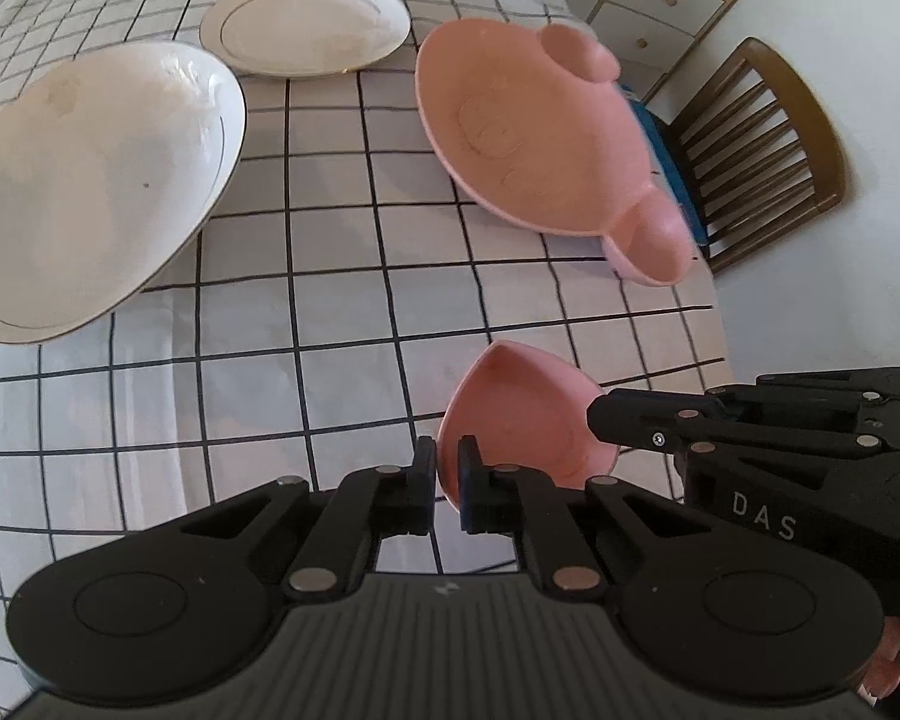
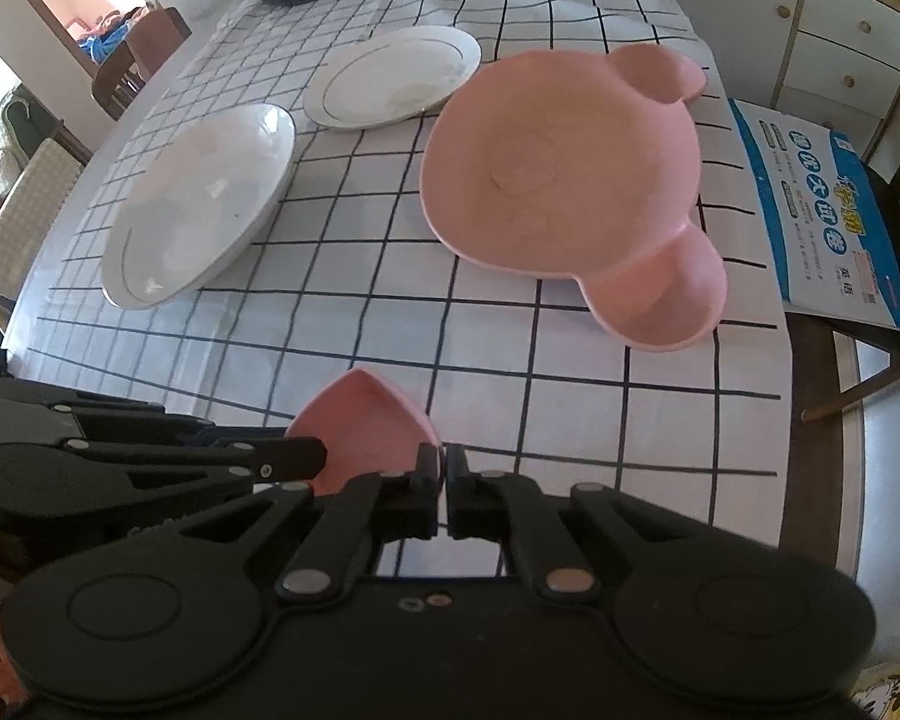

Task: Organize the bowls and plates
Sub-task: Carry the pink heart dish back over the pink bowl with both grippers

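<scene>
Table (image 2: 510,360), checked cloth. Large white plate (image 1: 90,180), far left. Pink eared plate (image 2: 564,174), far right. Smaller white plate (image 1: 306,24), beyond both. Small pink heart bowl (image 1: 522,420), nearest me: my left gripper (image 1: 447,468) and right gripper (image 2: 446,474) each pinch its rim, opposite sides.

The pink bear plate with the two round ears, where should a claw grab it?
Grab the pink bear plate by its near ear. That ear sticks out toward the claws, and its raised rim gives a thin edge to pinch. Come from the near side, one finger inside the ear, one under it.
</scene>
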Demonstrator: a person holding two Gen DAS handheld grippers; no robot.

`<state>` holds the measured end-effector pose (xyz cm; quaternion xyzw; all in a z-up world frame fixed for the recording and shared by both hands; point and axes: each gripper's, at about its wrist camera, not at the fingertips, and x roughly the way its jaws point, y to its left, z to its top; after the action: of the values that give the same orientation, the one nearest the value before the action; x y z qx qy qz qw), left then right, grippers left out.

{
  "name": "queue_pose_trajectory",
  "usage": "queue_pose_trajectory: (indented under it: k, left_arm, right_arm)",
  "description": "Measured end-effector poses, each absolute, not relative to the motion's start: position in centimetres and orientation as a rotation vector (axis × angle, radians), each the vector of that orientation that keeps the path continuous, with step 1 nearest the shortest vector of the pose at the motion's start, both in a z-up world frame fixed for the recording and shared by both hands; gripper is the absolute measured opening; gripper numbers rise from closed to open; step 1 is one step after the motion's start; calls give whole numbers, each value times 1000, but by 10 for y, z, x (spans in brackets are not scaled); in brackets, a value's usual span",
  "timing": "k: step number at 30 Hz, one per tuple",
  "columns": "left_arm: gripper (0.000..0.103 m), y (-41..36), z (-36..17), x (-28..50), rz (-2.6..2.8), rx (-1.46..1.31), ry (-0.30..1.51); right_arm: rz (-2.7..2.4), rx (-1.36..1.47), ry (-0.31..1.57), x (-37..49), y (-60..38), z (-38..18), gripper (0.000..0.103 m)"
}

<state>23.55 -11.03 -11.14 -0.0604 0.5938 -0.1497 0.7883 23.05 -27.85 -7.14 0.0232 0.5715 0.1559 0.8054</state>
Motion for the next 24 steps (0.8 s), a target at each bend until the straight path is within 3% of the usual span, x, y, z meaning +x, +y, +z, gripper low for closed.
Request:
queue_pose_trajectory:
  k: [24]
  left_arm:
    - [7,-75,-46,166,-365,-145,1207]
  right_arm:
    - [324,104,1170,158,-255,-4,2]
